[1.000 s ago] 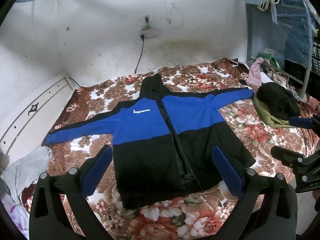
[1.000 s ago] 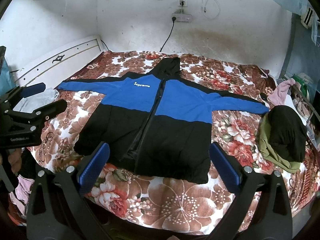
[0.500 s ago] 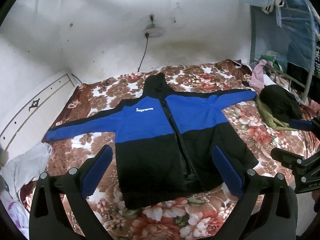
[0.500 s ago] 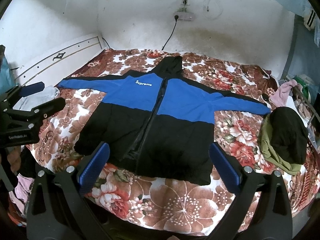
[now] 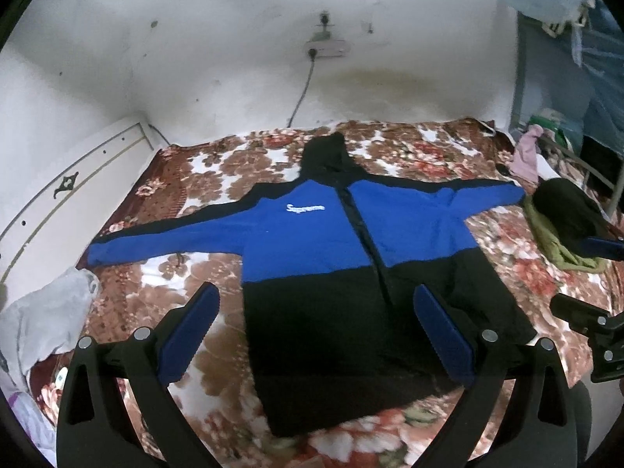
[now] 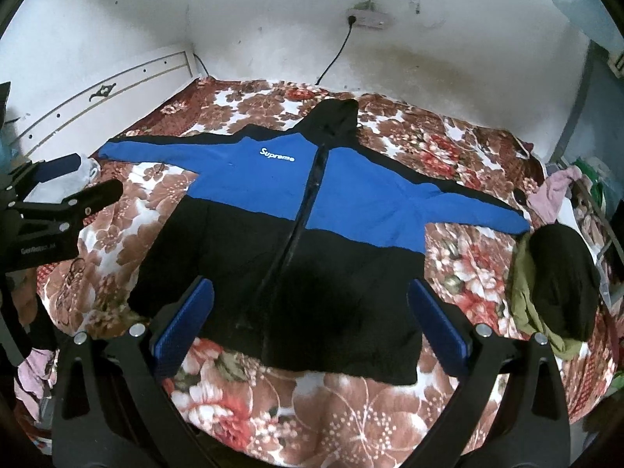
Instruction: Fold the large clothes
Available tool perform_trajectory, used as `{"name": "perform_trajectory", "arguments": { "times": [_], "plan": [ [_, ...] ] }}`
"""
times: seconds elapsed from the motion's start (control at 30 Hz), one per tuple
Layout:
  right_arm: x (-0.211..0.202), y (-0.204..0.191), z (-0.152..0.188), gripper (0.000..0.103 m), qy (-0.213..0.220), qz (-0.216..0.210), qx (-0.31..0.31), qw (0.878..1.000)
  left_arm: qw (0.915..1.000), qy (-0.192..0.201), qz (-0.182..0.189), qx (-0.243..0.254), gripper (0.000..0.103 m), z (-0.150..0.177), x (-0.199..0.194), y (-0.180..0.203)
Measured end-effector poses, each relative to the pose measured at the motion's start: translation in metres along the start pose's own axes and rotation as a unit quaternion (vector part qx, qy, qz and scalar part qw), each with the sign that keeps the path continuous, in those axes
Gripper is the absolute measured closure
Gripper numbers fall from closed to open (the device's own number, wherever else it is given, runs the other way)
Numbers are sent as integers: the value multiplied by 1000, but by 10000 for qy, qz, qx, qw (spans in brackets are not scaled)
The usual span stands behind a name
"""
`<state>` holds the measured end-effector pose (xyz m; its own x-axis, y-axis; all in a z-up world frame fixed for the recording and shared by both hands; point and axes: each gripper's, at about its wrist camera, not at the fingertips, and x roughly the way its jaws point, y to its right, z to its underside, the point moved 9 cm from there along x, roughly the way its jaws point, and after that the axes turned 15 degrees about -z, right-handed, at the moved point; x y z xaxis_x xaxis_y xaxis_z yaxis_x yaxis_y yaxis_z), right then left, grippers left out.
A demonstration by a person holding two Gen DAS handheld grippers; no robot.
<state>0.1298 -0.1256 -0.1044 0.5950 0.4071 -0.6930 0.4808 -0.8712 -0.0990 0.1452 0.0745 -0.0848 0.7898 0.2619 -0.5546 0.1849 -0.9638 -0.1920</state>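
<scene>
A large blue and black hooded jacket lies flat and face up on the floral bedspread, zip closed, both sleeves spread wide, hood toward the wall. My left gripper hovers open above the jacket's black lower half, holding nothing. My right gripper hangs open over the hem, also empty. Each gripper shows at the edge of the other's view: the right gripper at right, the left gripper at left.
A dark garment on an olive one lies by the right sleeve cuff. Pink cloth sits at the bed's right end. A white headboard and pale cloth are at left. A power strip and cord hang on the wall.
Both grippers have drifted slightly, so the jacket sits a little lower and nearer in each view. The jacket itself has not moved and the jaws stay open.
</scene>
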Motion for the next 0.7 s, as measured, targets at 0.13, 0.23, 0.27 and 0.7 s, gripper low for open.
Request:
{"name": "perform_trajectory", "arguments": {
  "times": [0.13,0.23,0.27,0.7],
  "plan": [
    [29,-7,-18,5,-101,-11,-57,9999,9997,-90,-165,-151,5,-6,31,-29],
    [57,-12,-29,5,-203,-48,-46,9998,9991,-160,-313,-230,5,-7,54,-51],
    [66,-14,-33,5,-244,-66,-53,9997,9988,-206,-370,-244,5,-7,62,-58],
    [191,-66,-98,5,-349,-395,-343,9980,9907,-702,-931,-703,5,11,160,-150]
  ]
}}
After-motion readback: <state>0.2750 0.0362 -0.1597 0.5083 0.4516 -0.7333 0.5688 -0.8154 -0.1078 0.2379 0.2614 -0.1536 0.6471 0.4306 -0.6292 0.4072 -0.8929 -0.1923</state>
